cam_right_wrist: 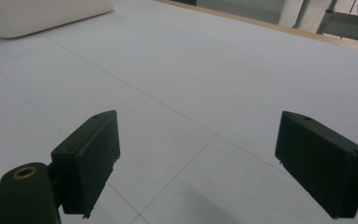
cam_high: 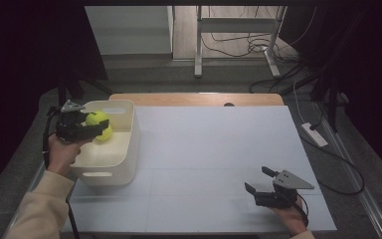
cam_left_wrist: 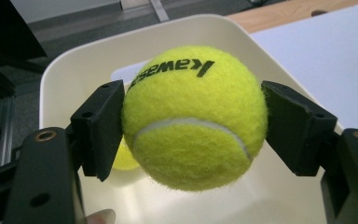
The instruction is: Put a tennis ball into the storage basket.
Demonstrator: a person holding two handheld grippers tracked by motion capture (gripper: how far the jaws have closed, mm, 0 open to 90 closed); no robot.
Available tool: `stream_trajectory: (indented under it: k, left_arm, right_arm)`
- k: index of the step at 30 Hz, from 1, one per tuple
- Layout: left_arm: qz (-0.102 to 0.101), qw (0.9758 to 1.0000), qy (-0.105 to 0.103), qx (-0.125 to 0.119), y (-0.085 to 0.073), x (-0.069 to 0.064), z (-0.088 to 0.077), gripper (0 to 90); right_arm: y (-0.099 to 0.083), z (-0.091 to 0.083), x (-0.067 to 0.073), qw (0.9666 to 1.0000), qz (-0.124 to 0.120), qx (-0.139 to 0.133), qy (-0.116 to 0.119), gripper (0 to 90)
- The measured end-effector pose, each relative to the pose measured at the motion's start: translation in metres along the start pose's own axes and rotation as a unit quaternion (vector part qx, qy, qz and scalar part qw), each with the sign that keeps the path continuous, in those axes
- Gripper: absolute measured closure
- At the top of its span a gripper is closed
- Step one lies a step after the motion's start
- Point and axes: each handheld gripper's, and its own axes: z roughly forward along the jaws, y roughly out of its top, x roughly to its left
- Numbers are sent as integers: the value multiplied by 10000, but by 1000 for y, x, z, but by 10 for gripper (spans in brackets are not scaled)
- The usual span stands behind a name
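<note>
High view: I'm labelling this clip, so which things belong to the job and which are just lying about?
In the job:
- tennis ball clamped in the left tool
- white bin below it
- second ball in the bin

Lying about:
- right tool, open, idle
- power strip on the floor

Fuzzy round tennis ball: bright yellow-green, white curved seam, black lettering across the top (reads upside down).
Second round ball: same yellow-green, no markings to be made out.
Rounded plastic bin: cream-white, plain.
Flat table top: pale grey-white with thin grey lines; light wood strip at the far edge.
Left gripper: matt black jaws, brass-coloured rivets.
Right gripper: black, grey three-cornered plate.
Person's sleeve: beige.
</note>
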Motion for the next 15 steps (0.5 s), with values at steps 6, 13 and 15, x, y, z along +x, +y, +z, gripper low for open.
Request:
stream_trajectory:
  k: [6,13,15]
  left_arm:
    - [-50,9999,45,131,-3,1,4,261]
    - [-62,9999,67,120,-2,3,3,260]
    - [-65,9999,79,102,-2,3,2,259]
  right_arm:
    - [0,0,0,10000,4,7,0,139]
    - [0,0,0,10000,-1,6,-5,139]
    - [0,1,0,10000,5,-2,9,139]
